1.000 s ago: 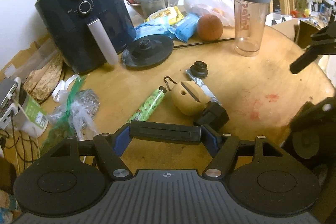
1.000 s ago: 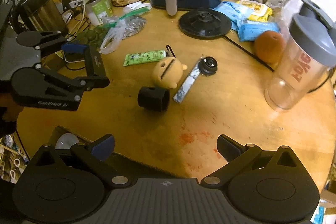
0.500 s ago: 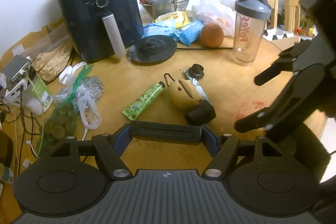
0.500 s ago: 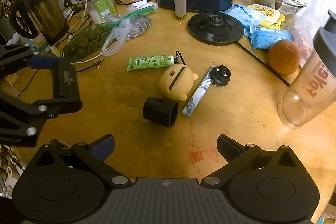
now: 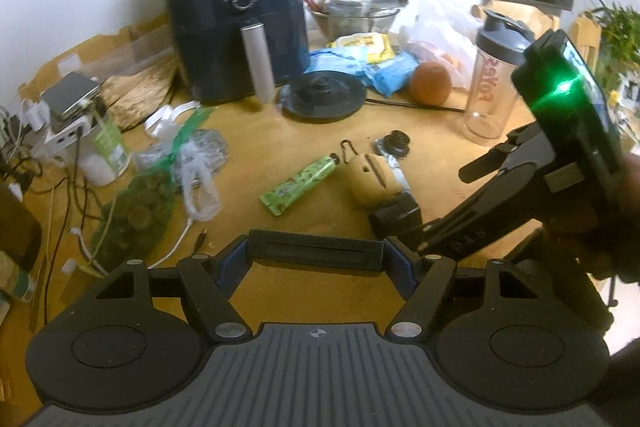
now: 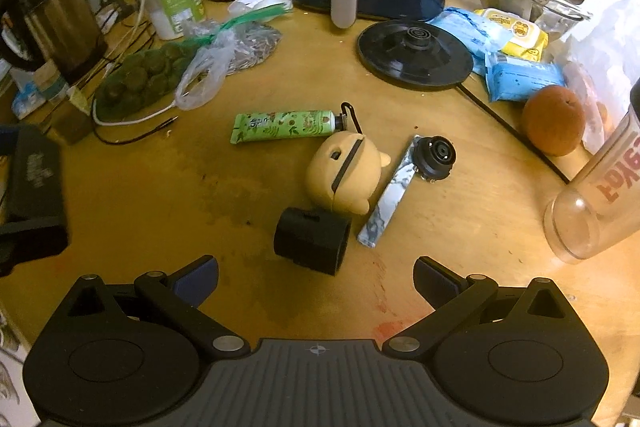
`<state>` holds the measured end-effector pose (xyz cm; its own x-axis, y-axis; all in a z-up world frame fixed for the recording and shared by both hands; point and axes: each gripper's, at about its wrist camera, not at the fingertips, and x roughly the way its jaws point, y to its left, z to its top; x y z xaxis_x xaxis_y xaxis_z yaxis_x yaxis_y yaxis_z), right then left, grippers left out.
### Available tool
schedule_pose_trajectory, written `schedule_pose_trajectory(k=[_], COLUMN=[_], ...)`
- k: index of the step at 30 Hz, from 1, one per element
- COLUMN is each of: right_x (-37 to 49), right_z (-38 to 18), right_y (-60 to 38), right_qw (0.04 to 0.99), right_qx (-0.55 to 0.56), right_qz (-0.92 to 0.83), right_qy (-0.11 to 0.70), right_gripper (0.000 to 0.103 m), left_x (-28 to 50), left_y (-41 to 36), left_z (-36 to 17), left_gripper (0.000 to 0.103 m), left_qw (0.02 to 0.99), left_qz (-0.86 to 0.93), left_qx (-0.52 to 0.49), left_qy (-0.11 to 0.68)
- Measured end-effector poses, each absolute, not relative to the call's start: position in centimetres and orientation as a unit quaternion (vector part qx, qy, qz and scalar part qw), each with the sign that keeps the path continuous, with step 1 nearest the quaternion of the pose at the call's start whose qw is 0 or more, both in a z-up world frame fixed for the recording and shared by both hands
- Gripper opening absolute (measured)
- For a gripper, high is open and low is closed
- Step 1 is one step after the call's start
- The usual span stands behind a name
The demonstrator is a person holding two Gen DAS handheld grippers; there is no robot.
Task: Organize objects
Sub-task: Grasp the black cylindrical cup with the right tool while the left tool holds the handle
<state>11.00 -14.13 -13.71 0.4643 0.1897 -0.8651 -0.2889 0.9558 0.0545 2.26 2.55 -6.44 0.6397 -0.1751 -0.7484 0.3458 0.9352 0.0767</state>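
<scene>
My right gripper point(image 6: 316, 277) gapes over the black cylinder point(image 6: 312, 241) beside the yellow pouch point(image 6: 344, 177): probably light, stiff plastic; grip its curved sides. My left gripper point(image 5: 314, 254) clamps a black bar point(image 5: 314, 254).

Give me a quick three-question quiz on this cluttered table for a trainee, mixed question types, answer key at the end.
1. True or false: the left tongs are shut on a flat black block.
2. Which item lies closest ahead of the open right tongs? A) green tube B) black cylinder C) orange
3. Fill in: the yellow character case lies between the green tube and the ____ cylinder.

Key: 1 true; 2 B; 3 black.
</scene>
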Motion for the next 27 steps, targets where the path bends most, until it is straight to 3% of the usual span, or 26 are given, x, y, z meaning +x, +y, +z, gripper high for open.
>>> schedule_pose_trajectory(k=[6,17,19,27], right_x=[12.1,13.5,13.7,13.6], right_z=[-14.9,-16.3,-16.5,-17.1], right_y=[-12.8,-11.0,-11.0,-11.8], right_qw=[0.856,0.863,0.861,0.854], right_qx=[-0.043,-0.045,-0.048,-0.052], right_qz=[0.117,0.07,0.065,0.048], right_qy=[0.501,0.499,0.503,0.516], right_gripper=[0.102,0.08,0.069,0.049], left_x=[1.8,1.6,1.8,2.9], left_y=[4.0,5.9,6.3,7.1], left_z=[-6.6,-6.7,-6.7,-6.8], left_gripper=[0.07,0.07,0.07,0.07], left_qw=[0.899,0.898,0.899,0.899], left_qz=[-0.122,-0.104,-0.101,-0.113], left_qx=[0.095,0.086,0.083,0.085], left_qy=[0.41,0.418,0.418,0.414])
